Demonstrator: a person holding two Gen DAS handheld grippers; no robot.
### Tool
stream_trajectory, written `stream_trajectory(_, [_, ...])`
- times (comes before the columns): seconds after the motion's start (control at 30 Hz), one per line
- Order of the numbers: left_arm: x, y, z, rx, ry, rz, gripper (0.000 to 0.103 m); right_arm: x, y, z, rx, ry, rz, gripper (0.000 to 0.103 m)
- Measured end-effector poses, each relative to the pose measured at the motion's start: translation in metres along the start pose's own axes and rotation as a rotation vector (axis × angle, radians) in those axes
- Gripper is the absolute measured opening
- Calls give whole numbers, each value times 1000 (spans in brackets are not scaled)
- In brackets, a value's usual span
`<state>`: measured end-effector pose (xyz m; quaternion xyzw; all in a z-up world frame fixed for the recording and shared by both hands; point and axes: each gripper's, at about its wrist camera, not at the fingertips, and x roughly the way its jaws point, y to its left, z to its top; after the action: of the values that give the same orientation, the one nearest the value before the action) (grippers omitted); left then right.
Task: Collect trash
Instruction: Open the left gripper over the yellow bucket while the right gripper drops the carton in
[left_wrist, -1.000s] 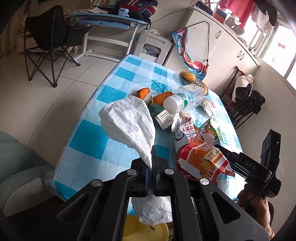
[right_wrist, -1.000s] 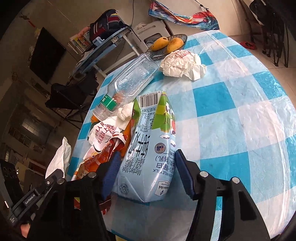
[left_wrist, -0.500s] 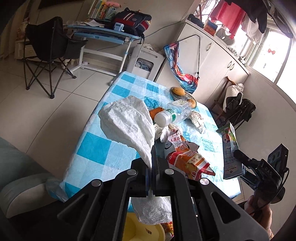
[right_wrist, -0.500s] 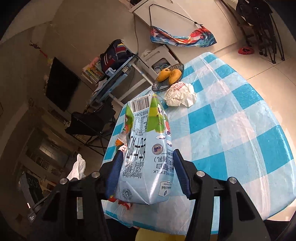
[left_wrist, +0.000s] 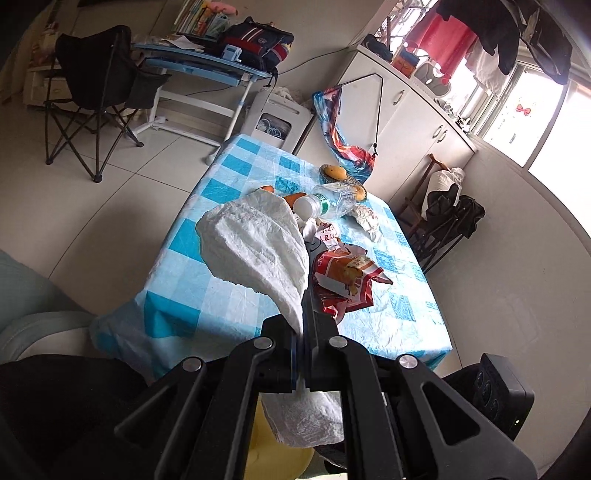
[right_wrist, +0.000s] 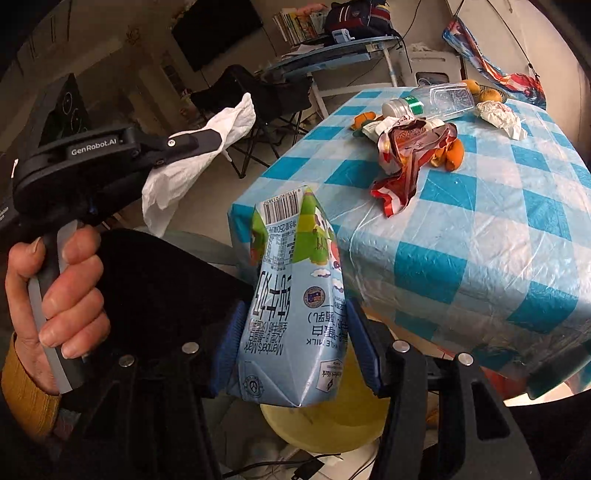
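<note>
right gripper (right_wrist: 295, 354) clamps the milk carton (right_wrist: 295, 295) upright between its pads; left gripper (left_wrist: 303, 332) pinches white tissue (left_wrist: 258, 247).

A home: hanging laundry (left_wrist: 454, 33), checked dining table (left_wrist: 236, 280) (folding chair (left_wrist: 92, 92) nearby).

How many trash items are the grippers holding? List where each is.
2. The crumpled white bag is pinched in the left gripper; the milk carton is clamped in the right gripper. Nothing else seems held.
</note>
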<state>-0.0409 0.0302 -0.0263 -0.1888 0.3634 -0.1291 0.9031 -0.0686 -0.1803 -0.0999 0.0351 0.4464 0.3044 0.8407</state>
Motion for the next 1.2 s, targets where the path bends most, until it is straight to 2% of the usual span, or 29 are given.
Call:
stream_trajectory(0.1, [0, -9, -19, 35, 48, 34, 3, 4, -6, -3, 0, 10, -44, 57])
stream_trajectory(0.17, [2, -16, -32, 54, 87, 69, 3, -5, -16, -2, 36, -28, -72, 66])
stream_trajectory(0.33, [10, -17, -61, 46, 229, 95, 4, -35, -40, -4, 152, -127, -134, 69])
stream_trajectory(0.4, [17, -19, -65, 50, 270, 109, 10, -43, -46, -6, 181, -162, -139, 70])
stream_trajectory(0.43, [19, -19, -66, 53, 276, 119, 20, -46, -48, -5, 185, -175, -141, 70])
stream_trajectory(0.47, [20, -17, -66, 55, 270, 129, 33, -46, -49, -3, 185, -184, -144, 71])
stream_trajectory(0.53, [17, -16, -63, 54, 237, 141, 48, -42, -46, 0, 170, -191, -148, 72])
stream_trajectory(0.57, [16, -15, -61, 56, 222, 146, 51, -40, -44, 1, 159, -191, -151, 73])
stream_trajectory(0.87, [6, -19, -53, 74, 128, 174, 63, -36, -35, 0, 107, -173, -157, 78])
stream_trajectory(1.2, [7, -15, -50, 56, 97, 184, 71, -34, -34, -2, 90, -168, -164, 78])
